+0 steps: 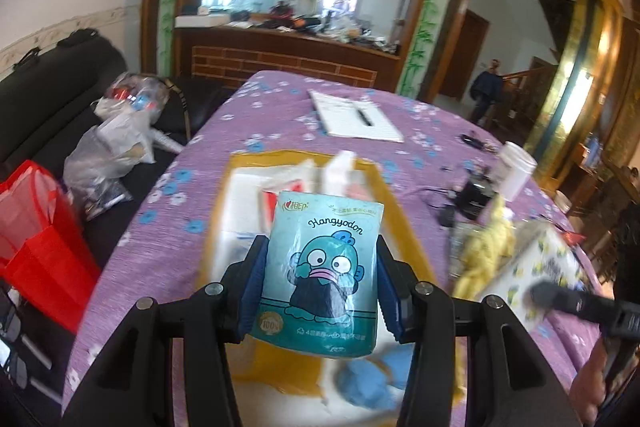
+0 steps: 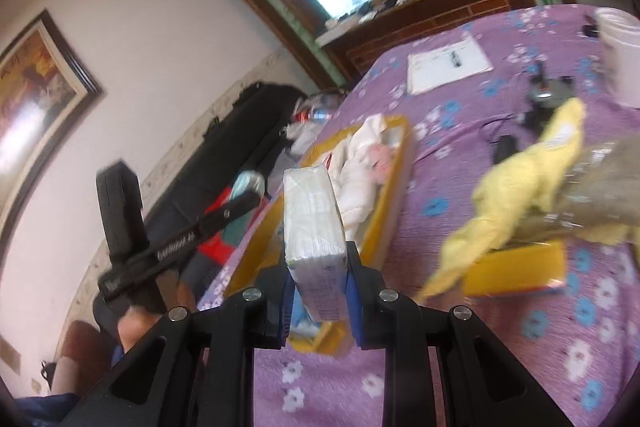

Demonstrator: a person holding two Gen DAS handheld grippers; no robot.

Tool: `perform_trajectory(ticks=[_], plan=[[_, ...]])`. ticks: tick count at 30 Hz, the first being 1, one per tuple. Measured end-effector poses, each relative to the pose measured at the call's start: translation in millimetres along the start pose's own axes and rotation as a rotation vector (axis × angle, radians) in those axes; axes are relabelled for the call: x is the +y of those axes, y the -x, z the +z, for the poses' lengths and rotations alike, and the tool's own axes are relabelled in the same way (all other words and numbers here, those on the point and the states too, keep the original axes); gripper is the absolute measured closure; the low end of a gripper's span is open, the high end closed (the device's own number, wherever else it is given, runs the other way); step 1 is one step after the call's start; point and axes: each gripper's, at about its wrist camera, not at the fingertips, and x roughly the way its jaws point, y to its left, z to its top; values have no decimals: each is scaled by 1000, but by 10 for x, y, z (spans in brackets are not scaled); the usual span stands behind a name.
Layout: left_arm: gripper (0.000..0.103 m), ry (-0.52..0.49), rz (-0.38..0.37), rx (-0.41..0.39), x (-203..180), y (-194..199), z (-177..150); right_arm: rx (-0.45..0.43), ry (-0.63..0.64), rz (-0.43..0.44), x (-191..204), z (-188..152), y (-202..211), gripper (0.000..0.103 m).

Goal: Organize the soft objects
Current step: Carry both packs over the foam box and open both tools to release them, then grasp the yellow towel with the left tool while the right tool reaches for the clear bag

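Note:
My left gripper is shut on a teal Hangyodon tissue pack, held upright above a yellow tray with white cloths and packs in it. My right gripper is shut on a white tissue pack, held edge-on above the near end of the same yellow tray. A yellow soft cloth lies on the purple tablecloth right of the tray; it also shows in the left wrist view. A blue soft thing lies below my left gripper.
A notebook with a pen, a white cup and black cables and gadgets lie farther back on the table. A red bag and plastic bags sit on a black sofa at left. A flat yellow box lies by the cloth.

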Motion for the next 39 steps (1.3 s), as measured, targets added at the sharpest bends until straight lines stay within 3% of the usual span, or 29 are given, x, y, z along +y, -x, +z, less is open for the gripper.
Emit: perform_trajectory(ticks=[9,16,22,23,27,33,39], plan=[[54,37,26,139,291,-678,301,133,-15,32,65,22,-743,78],[54,68,65,213,392,-1098,389,187,-37,53,-30,-36,-979,78],[49,84,50,209,387,-1139,356,151,-15,8,-102,-10,-963,77],[45,84,48,205,385,-1129,355,142,-6,-9,-108,-4,-943,76],[33,79,48,181,366,-1064,369,116,1,-31,-119,35,-881,65],[33,76,34,158,323,-923,400,13,10,-79,-122,80,-647,60],[33,48,-20,112,103,-631,350,-18,8,-95,-122,105,-601,60]])
